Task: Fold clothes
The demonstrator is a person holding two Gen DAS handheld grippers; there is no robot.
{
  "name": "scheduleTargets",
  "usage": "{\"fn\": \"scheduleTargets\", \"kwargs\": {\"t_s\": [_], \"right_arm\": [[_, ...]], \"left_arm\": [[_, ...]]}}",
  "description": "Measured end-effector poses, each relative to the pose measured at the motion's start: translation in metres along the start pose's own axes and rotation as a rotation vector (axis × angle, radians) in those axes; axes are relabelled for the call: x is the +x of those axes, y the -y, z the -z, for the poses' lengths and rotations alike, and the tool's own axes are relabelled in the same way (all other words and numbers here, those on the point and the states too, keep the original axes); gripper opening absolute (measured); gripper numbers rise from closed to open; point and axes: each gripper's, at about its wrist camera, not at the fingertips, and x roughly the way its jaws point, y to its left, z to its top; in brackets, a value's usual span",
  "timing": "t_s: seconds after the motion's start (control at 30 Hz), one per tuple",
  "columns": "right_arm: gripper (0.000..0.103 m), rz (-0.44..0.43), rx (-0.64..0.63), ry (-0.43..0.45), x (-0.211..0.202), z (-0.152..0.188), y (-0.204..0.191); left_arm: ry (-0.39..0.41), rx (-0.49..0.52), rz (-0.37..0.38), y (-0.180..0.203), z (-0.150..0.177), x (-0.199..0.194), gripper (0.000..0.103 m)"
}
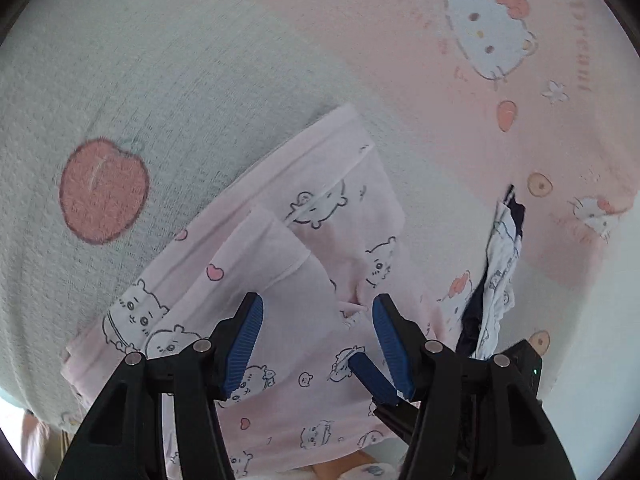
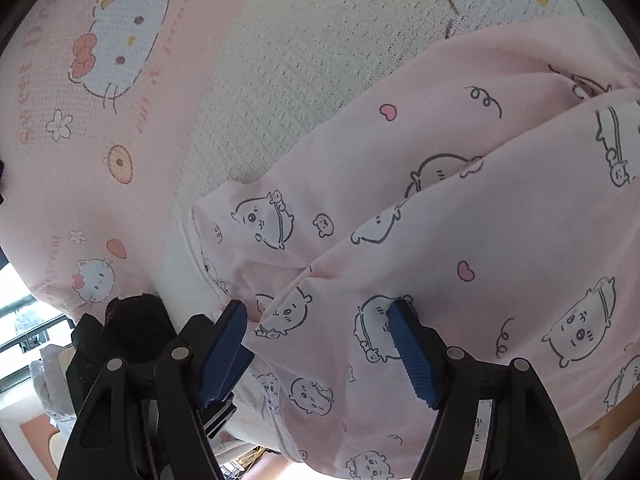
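A pale pink garment (image 1: 304, 248) printed with cartoon animals and hearts lies partly folded on a blanket. My left gripper (image 1: 318, 312) hovers open just above its folded middle, with nothing between the blue pads (image 1: 246, 344). In the right wrist view the same pink garment (image 2: 440, 208) spreads to the right, one layer lapped over another. My right gripper (image 2: 316, 320) stands open over the garment's lower edge, its pads (image 2: 412, 356) apart and gripping nothing. The other gripper's blue tip (image 1: 372, 378) shows in the left wrist view, below the left gripper's right pad.
The blanket (image 1: 160, 80) under the garment is pale green and pink with cartoon cats (image 2: 116, 44) and a red apple (image 1: 102, 190). A crumpled white and navy garment (image 1: 496, 276) lies at the right. A black object (image 2: 120, 332) sits by the bed's edge, beside a window.
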Motion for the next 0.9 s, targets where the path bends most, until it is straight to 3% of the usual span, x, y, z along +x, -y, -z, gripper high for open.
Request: {"fn": "scheduleTargets", "kwargs": {"t_s": [0.13, 0.2, 0.23, 0.27, 0.3, 0.43, 0.77, 0.9], "right_arm": [[0.073, 0.011, -0.001, 0.005, 0.003, -0.002, -0.003], [0.073, 0.005, 0.012, 0.003, 0.001, -0.003, -0.001], [0.073, 0.001, 0.02, 0.001, 0.002, -0.003, 0.0], [0.073, -0.001, 0.026, 0.0, 0.001, -0.003, 0.001], [0.073, -0.004, 0.031, -0.001, 0.001, -0.004, 0.001], [0.073, -0.008, 0.031, -0.005, 0.002, -0.003, 0.001], [0.072, -0.042, 0.037, -0.028, 0.016, 0.008, 0.0], [0.057, -0.014, 0.006, -0.006, 0.017, 0.005, -0.004]], "left_arm": [[-0.011, -0.093, -0.007, -0.005, -0.003, 0.015, 0.054], [0.0, -0.091, -0.015, -0.004, -0.002, 0.018, 0.052], [0.007, -0.086, -0.046, -0.004, 0.0, 0.02, 0.046], [0.014, -0.081, -0.076, -0.004, 0.002, 0.021, 0.026], [0.021, -0.082, -0.094, -0.005, 0.004, 0.022, 0.018], [0.036, -0.133, -0.032, -0.018, 0.009, 0.022, 0.015], [0.071, -0.116, 0.076, -0.033, 0.031, 0.011, 0.014], [0.098, -0.105, 0.081, -0.038, 0.031, 0.007, 0.014]]}}
